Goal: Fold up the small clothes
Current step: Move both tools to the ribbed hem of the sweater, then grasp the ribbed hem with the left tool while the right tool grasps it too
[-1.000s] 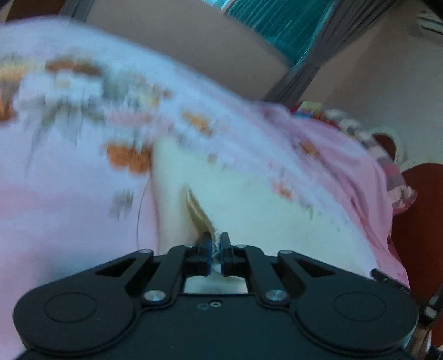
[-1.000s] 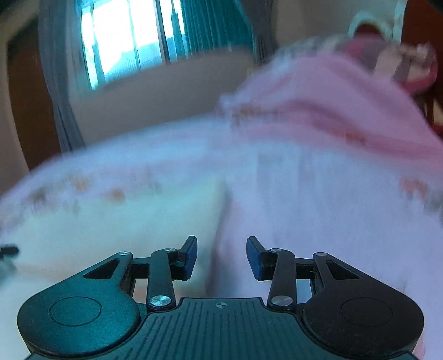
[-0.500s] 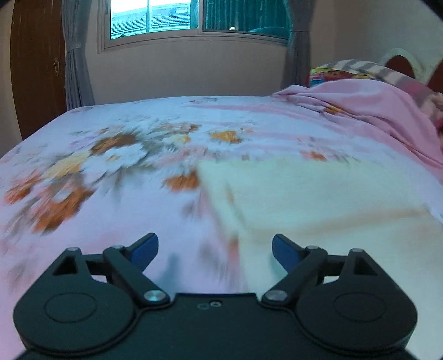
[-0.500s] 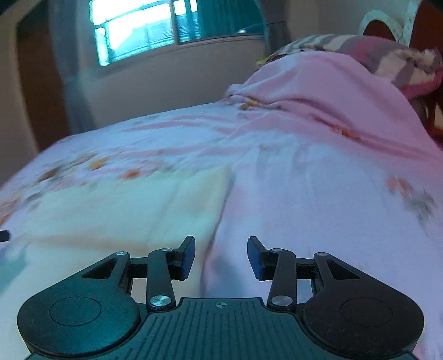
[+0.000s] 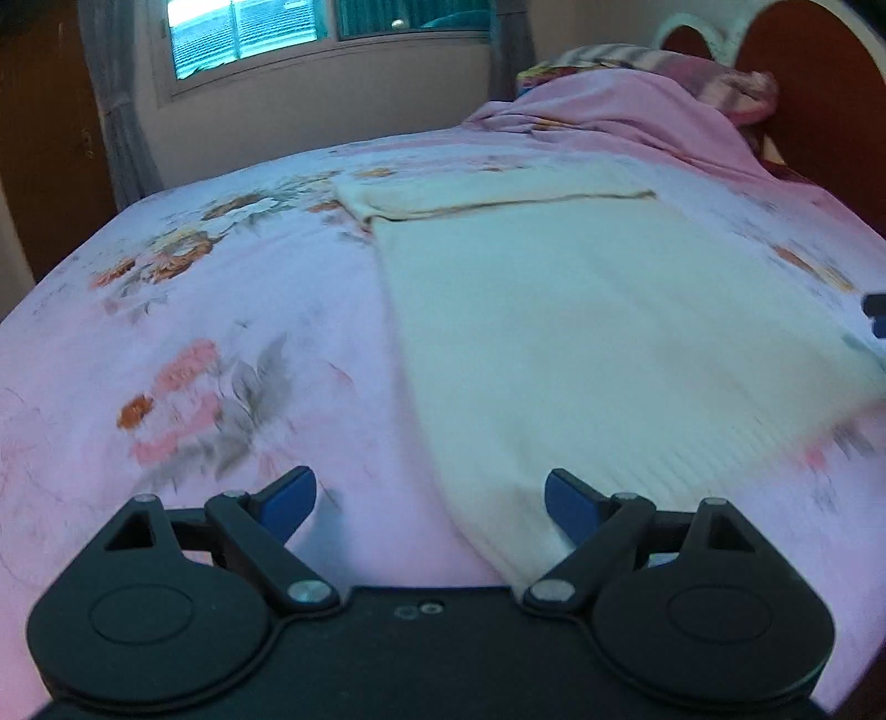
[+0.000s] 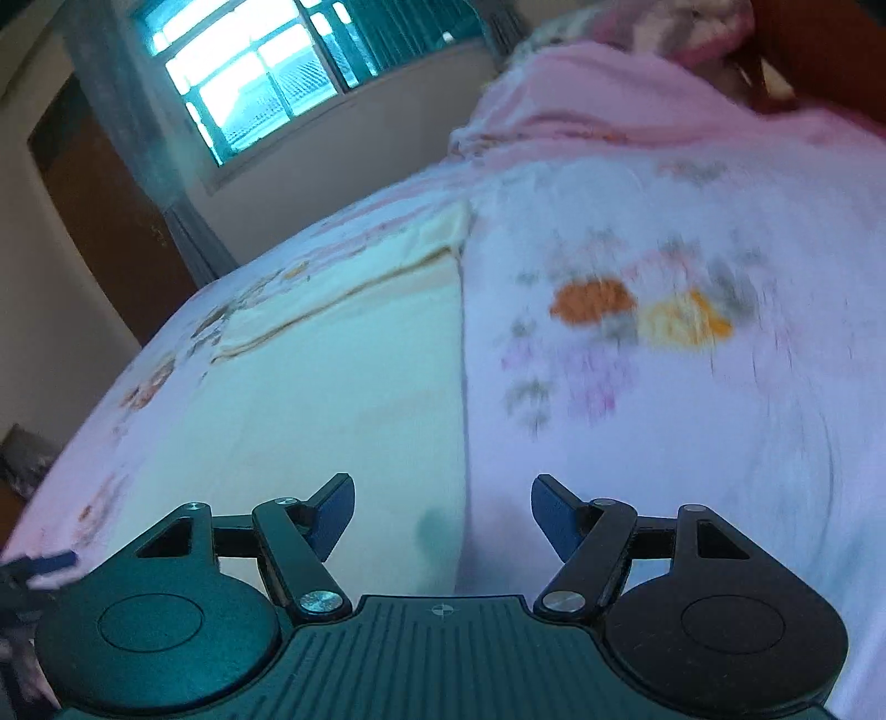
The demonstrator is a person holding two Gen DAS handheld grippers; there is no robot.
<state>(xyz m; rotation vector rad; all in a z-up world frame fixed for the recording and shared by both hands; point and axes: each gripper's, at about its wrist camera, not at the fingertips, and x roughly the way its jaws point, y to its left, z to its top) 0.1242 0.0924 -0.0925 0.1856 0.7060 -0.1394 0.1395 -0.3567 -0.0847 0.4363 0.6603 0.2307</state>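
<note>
A cream ribbed garment [image 5: 581, 310] lies flat on the pink floral bedsheet [image 5: 221, 310], with a folded band across its far end. My left gripper [image 5: 429, 501] is open and empty, low over the garment's near left corner. In the right wrist view the same garment [image 6: 332, 399] lies to the left of centre. My right gripper [image 6: 443, 512] is open and empty, straddling the garment's near right edge. A tip of the right gripper shows at the right edge of the left wrist view [image 5: 876, 313].
A bunched pink blanket [image 5: 637, 111] and pillows [image 5: 714, 77] lie at the bed's far right by a wooden headboard [image 5: 819, 94]. A window [image 5: 310, 33] with grey curtains and a brown door [image 5: 44, 138] stand beyond the bed.
My left gripper let go of the cream cloth, opened wide and pulled back to the garment's near corner. My right gripper opened wider and drew back along the right edge, tilting.
</note>
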